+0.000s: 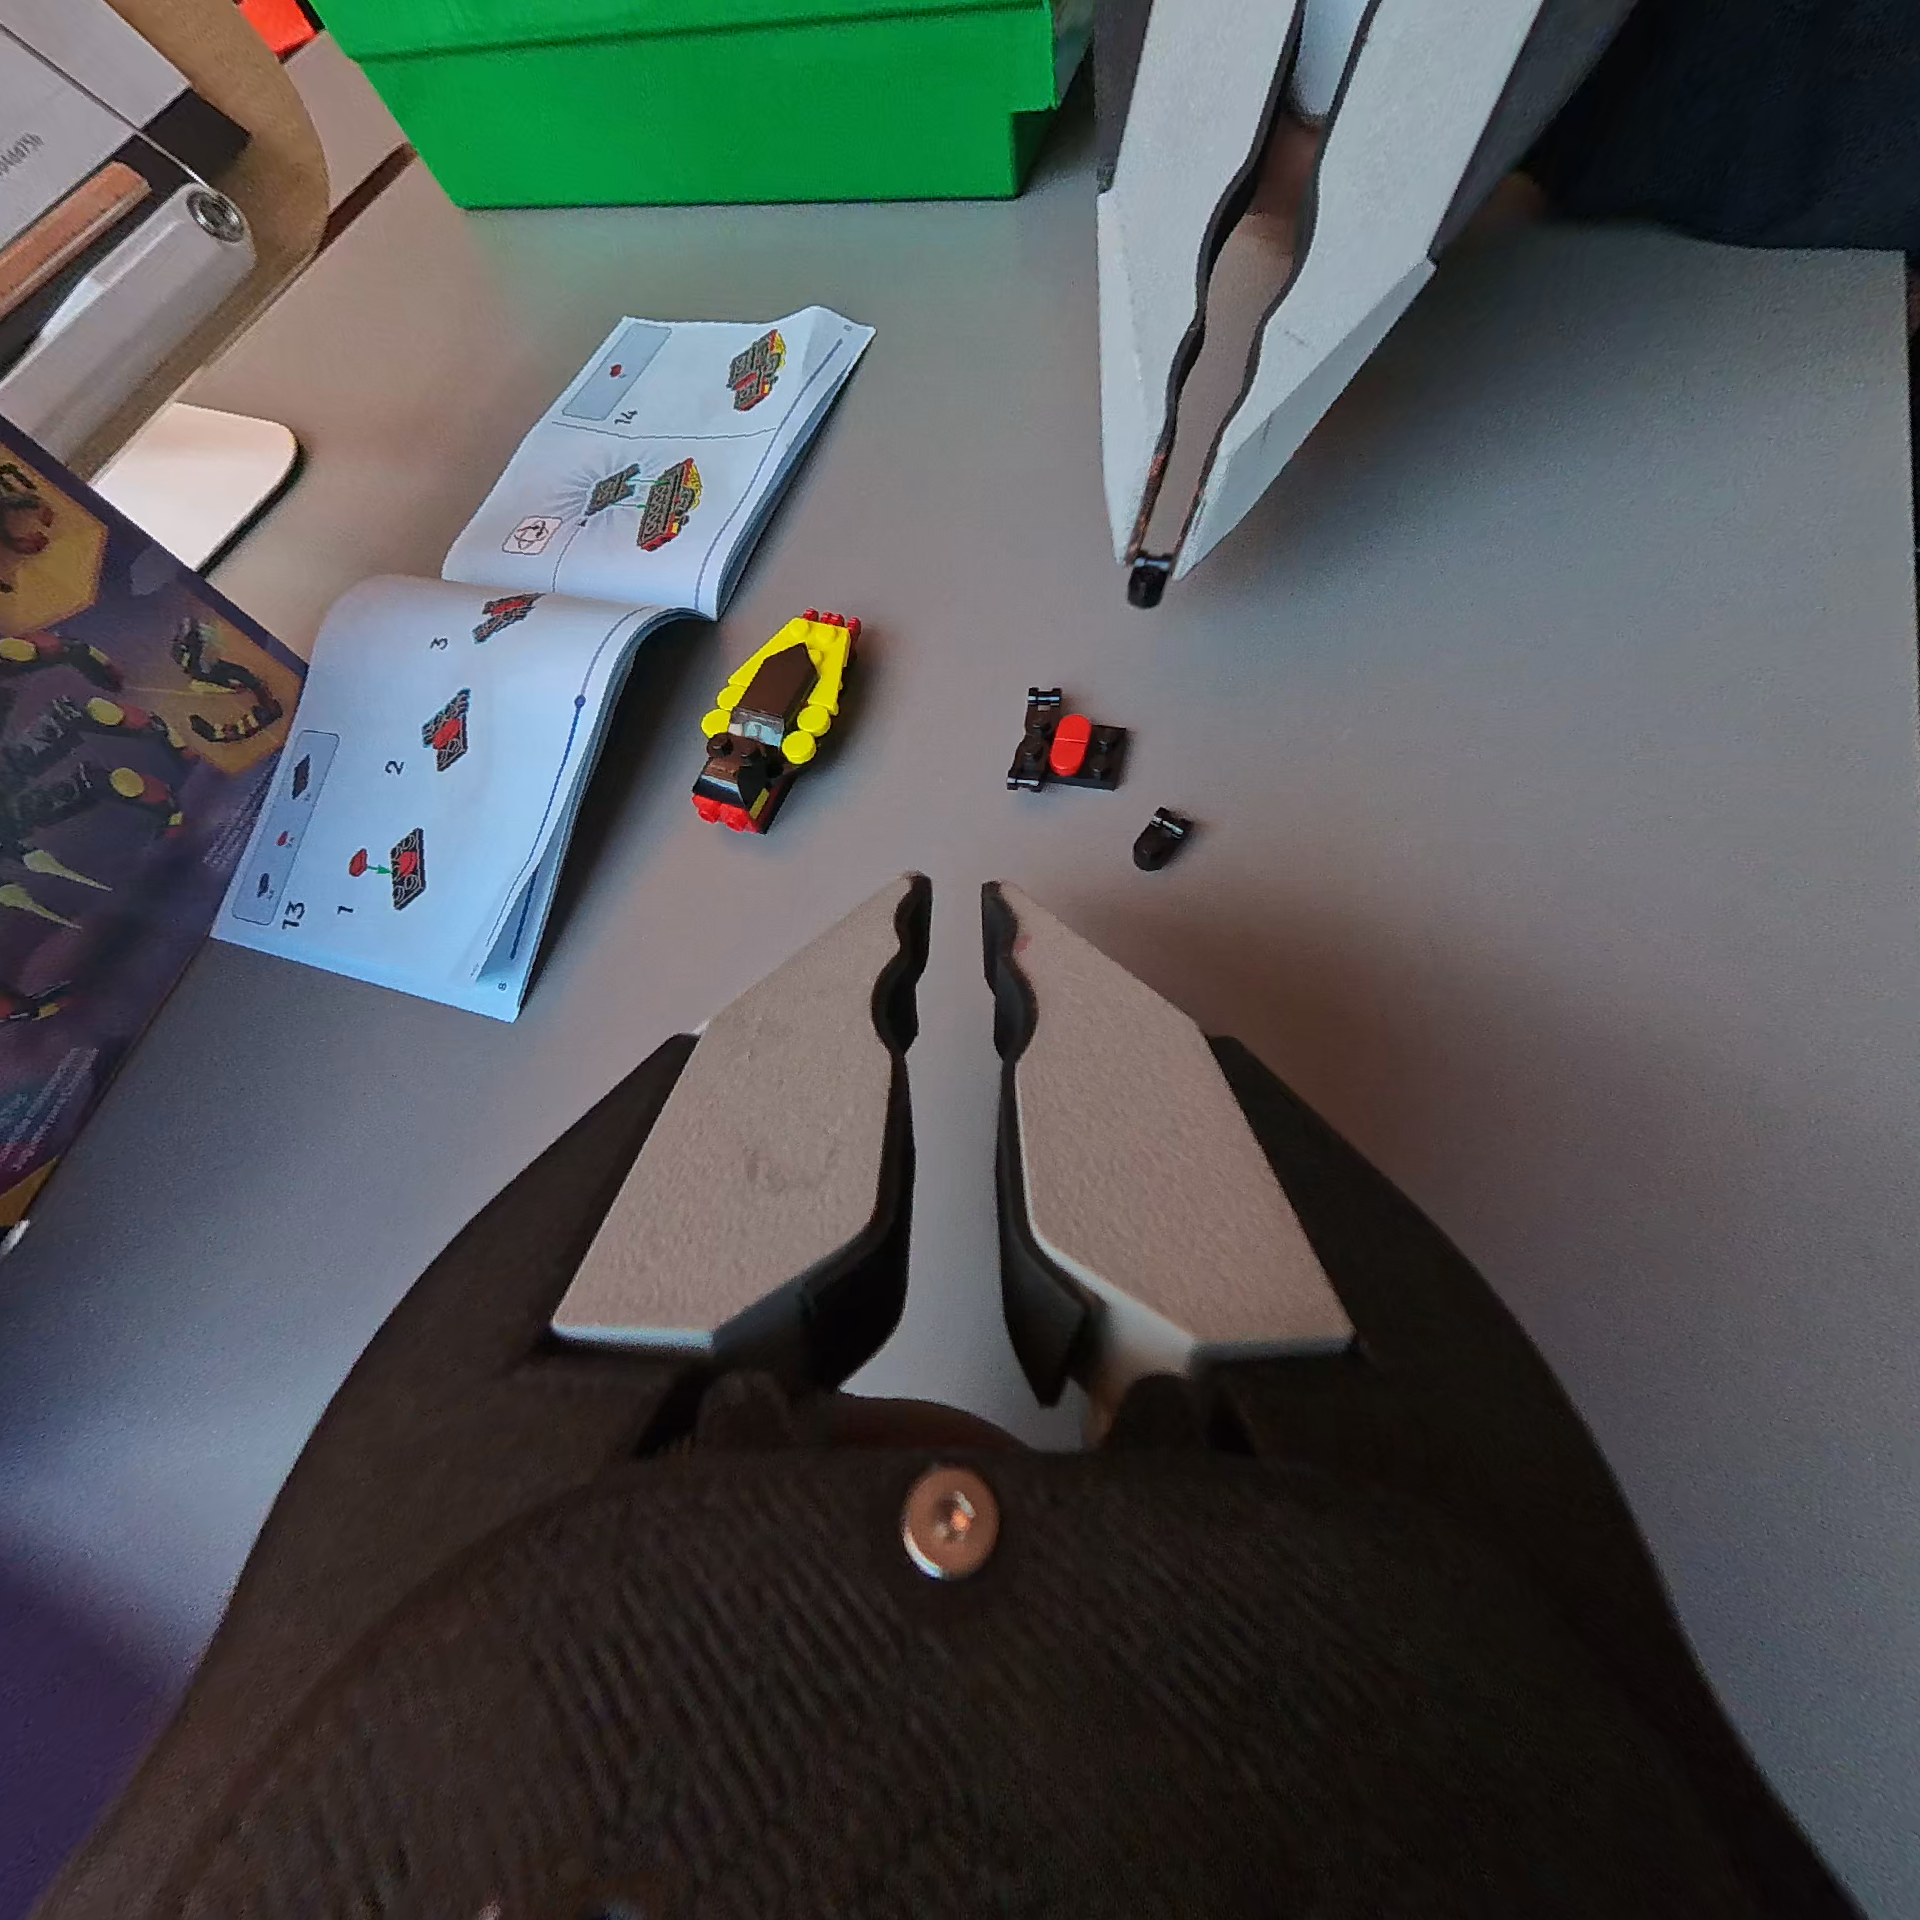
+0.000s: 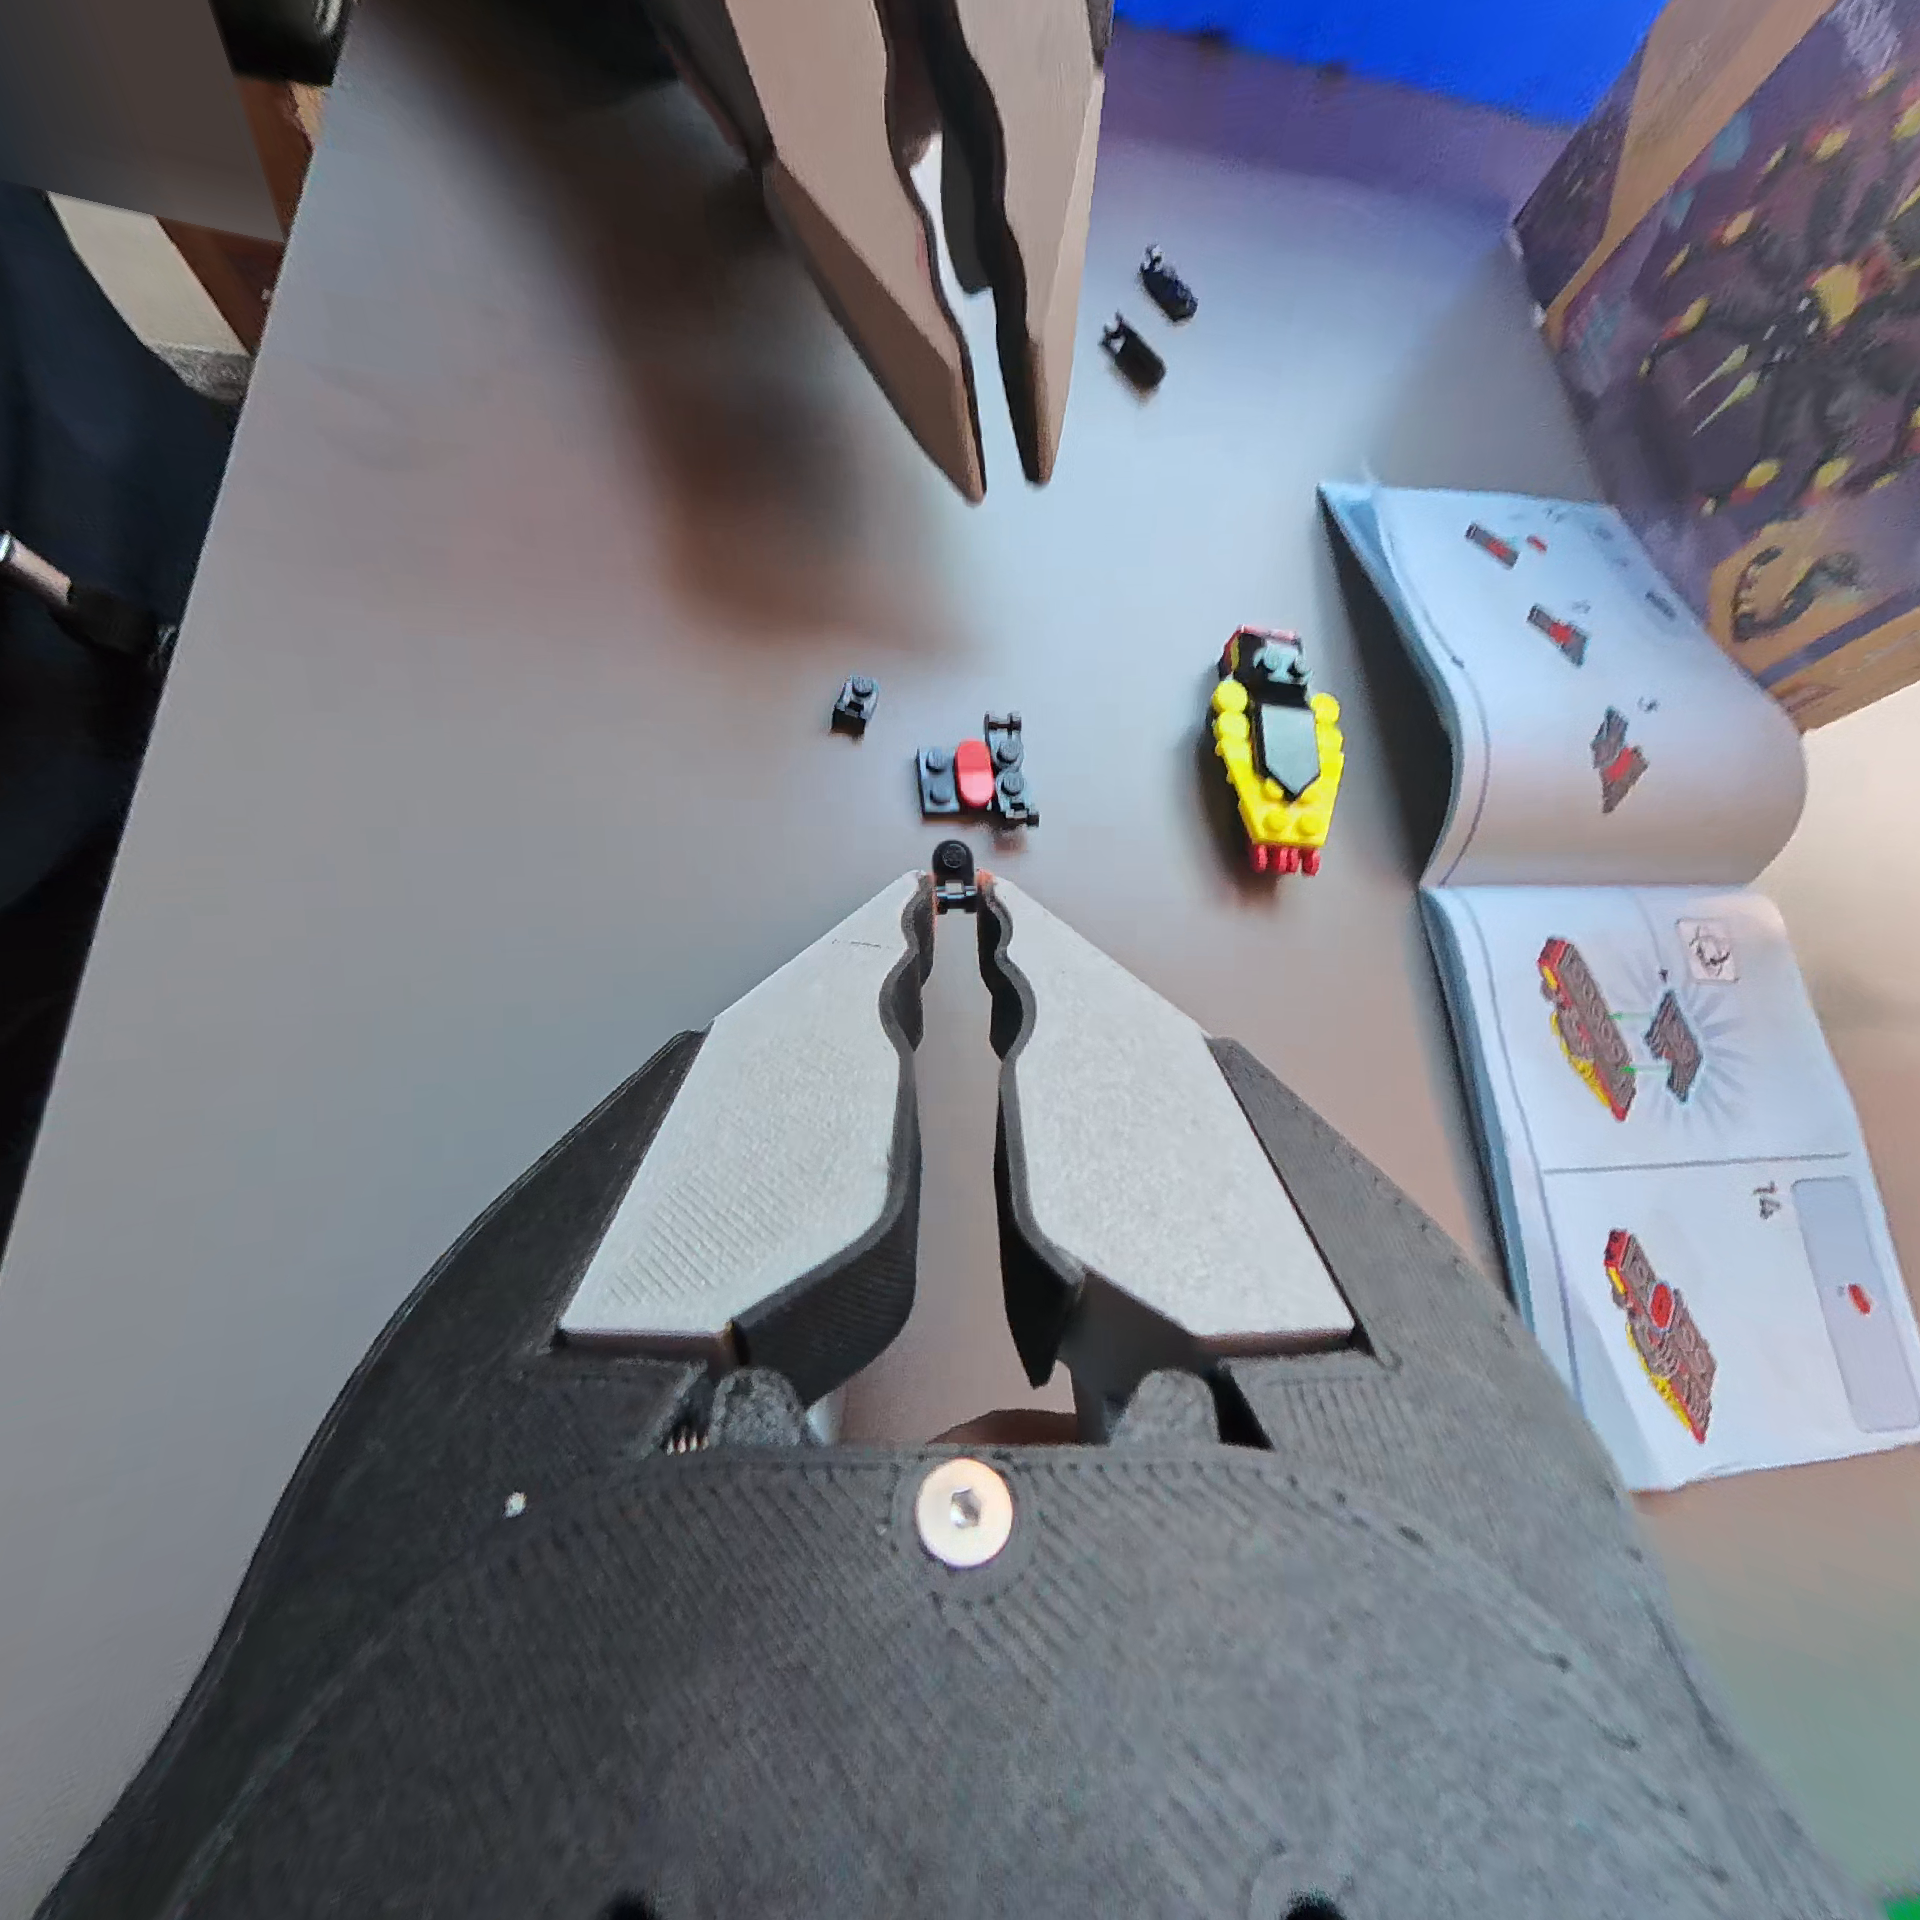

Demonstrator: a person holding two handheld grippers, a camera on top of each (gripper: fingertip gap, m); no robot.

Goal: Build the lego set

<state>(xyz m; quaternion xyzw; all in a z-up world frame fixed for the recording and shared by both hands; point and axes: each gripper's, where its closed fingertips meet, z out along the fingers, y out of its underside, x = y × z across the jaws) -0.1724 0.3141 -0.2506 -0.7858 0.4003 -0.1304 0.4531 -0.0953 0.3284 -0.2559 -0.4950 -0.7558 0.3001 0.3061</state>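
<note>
My right gripper (image 2: 956, 891) is shut on a small black lego piece (image 2: 953, 871), held just above the table. In the left wrist view that gripper (image 1: 1148, 561) comes down from the top right with the piece (image 1: 1146, 584) at its tips. A black plate assembly with a red rounded piece (image 2: 975, 777) lies just ahead of it, also in the left wrist view (image 1: 1065, 746). A yellow, red and black build (image 1: 777, 717) lies to the left. My left gripper (image 1: 956, 891) is slightly open and empty, near a loose black piece (image 1: 1162, 837).
An open instruction booklet (image 1: 499, 727) lies left of the build. The printed lego box (image 1: 94, 790) stands at the far left, a green box (image 1: 707, 114) at the back. Two more black pieces (image 2: 1151, 322) lie beyond the left gripper (image 2: 1010, 488). The grey table's edge (image 2: 260, 343) is on the left of the right wrist view. Across from one pair of fingers to the other is roughly 9 cm.
</note>
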